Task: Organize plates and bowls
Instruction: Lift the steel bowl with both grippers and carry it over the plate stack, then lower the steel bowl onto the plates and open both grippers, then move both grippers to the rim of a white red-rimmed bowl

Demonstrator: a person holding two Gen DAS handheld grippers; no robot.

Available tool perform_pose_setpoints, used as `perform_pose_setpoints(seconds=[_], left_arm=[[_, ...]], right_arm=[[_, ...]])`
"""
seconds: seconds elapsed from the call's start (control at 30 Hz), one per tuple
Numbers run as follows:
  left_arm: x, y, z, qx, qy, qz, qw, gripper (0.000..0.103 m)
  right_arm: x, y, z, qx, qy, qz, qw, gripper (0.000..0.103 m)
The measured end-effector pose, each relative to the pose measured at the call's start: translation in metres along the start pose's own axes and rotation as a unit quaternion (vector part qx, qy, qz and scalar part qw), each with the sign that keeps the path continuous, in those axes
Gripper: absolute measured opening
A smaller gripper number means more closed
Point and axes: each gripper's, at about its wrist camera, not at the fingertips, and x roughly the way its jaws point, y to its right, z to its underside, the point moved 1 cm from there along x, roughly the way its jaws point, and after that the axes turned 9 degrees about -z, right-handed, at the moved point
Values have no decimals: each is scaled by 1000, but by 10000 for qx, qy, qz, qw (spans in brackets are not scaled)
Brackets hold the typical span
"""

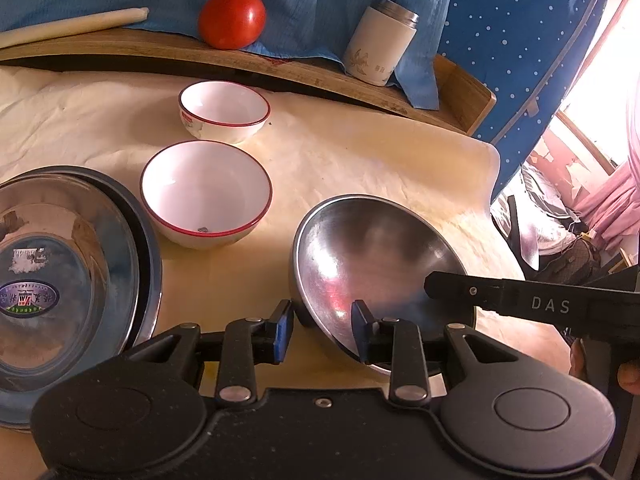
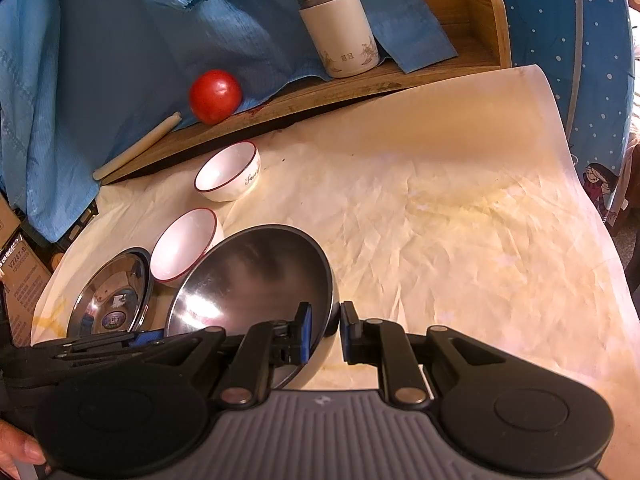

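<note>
A steel bowl (image 1: 372, 256) (image 2: 256, 276) sits tilted on the cream table cover, held from both sides. My left gripper (image 1: 322, 330) straddles its near wall, one blue pad outside and one inside, both touching the metal. My right gripper (image 2: 324, 332) is shut on the opposite rim, one pad inside and one outside. Two white bowls with red rims stand behind it, one near (image 1: 206, 192) (image 2: 184, 246) and one farther back (image 1: 224, 108) (image 2: 226, 172). A steel dish with a sticker (image 1: 60, 272) (image 2: 112, 296) rests in a darker plate at the left.
A wooden board (image 1: 280, 68) along the back carries a tomato (image 1: 232, 18), a white canister (image 1: 380, 46), a pale rod (image 1: 72, 24) and blue cloth. The table's edge (image 1: 496, 168) drops off at the right. Cream cover (image 2: 460, 220) stretches to the right of the bowls.
</note>
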Motion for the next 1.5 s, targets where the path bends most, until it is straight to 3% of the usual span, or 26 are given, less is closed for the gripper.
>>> perform_pose_setpoints(seconds=[0.33, 0.4, 0.47, 0.6, 0.7, 0.77, 0.97, 1.07, 1.17, 1.5], left_arm=[[1, 1, 0, 22, 11, -5, 10000, 35], [0, 1, 0, 28, -5, -8, 10000, 42], [0, 0, 1, -3, -9, -35, 10000, 52], [-4, -3, 2, -46, 13, -41, 10000, 64], [-10, -8, 3, -113, 51, 25, 9999, 73], [-15, -9, 3, -129, 104, 58, 9998, 78], [-35, -19, 6, -255, 418, 193, 9986, 86], [-47, -26, 5, -352, 652, 227, 9970, 97], [-57, -36, -1, -351, 921, 157, 9950, 101], [-64, -94, -30, -1040, 1286, -46, 9862, 102]], right_arm=[[0, 1, -1, 24, -27, -69, 10000, 22], [0, 1, -1, 33, -27, -107, 9999, 26], [0, 1, -1, 52, -9, -120, 9999, 38], [-2, 4, -1, 107, 56, -70, 9999, 49], [-4, 6, -1, 170, 115, -90, 9997, 64], [-4, 7, -1, 203, 156, -92, 9996, 82], [-7, 7, -1, 256, 327, -9, 9991, 99], [-5, 8, -1, 292, 355, 22, 9989, 102], [-3, 10, -2, 302, 355, 44, 9989, 102], [1, 10, -5, -156, 740, 513, 9958, 103]])
